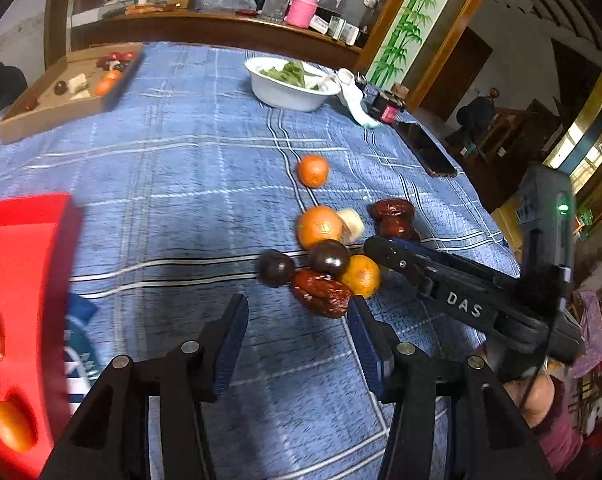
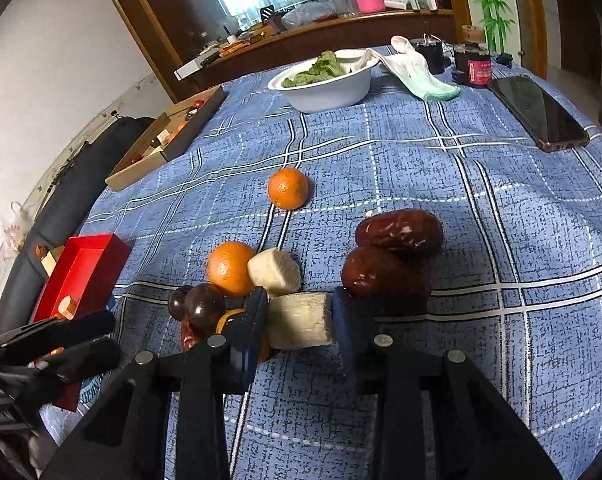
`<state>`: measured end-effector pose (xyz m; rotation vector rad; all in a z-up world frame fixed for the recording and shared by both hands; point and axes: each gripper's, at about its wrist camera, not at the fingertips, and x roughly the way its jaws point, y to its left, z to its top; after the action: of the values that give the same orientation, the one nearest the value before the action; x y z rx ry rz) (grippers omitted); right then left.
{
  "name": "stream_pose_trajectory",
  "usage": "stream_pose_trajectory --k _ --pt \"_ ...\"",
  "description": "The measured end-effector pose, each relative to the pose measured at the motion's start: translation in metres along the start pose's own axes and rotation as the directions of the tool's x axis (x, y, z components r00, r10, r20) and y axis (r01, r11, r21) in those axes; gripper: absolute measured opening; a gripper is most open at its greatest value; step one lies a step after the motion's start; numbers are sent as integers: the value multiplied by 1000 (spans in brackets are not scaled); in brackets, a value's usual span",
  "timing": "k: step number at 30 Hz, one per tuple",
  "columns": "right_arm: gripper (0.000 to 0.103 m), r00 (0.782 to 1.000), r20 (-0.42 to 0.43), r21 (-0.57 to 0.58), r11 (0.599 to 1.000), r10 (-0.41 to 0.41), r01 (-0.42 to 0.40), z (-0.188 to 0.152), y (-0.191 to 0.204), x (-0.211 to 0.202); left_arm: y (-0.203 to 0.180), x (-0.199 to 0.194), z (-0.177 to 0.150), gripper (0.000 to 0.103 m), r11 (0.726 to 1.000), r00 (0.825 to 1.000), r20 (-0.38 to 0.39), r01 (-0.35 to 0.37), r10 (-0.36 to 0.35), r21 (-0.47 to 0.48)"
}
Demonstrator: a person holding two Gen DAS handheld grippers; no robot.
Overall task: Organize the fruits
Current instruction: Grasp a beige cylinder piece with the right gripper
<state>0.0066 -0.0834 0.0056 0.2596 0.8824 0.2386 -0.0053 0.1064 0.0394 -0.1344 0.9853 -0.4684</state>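
My left wrist camera sits low over the blue cloth [image 1: 181,184], facing the white bowl [image 1: 289,92] at upper centre. My right one looks the same way, closer in. Both share the fruit pile [image 1: 325,256] and red box [image 2: 81,272].

The red tray [image 1: 25,280] was blurred and cut off by the left wrist view's edge, while the right gripper's fingers [image 2: 249,332] hid part of an orange [image 2: 229,318] behind them.
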Motion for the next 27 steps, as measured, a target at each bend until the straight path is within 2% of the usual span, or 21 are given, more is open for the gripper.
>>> stream_pose_trajectory --k 7,10,13,17,22,27 --pt "32 1000 -4 10 1000 28 -28 1 -3 0 -14 33 3 54 1000 1000 -8 18 -18 0" --pt "32 999 -3 14 999 34 -34 1 -4 -1 -19 35 1 35 999 1000 -5 13 -13 36" --pt "32 999 -5 18 999 38 -37 1 -5 -1 -14 30 -5 23 999 1000 -25 1 0 52" --pt "32 999 -10 18 999 42 -42 0 -4 -1 -3 14 -16 23 997 999 -21 -41 43 66" --pt "32 999 -13 27 998 48 -48 0 -5 0 1 12 -17 23 997 998 -3 -64 64 54" --pt "32 998 -16 39 998 56 -55 0 -7 0 -12 23 -9 26 998 999 2 -32 32 62"
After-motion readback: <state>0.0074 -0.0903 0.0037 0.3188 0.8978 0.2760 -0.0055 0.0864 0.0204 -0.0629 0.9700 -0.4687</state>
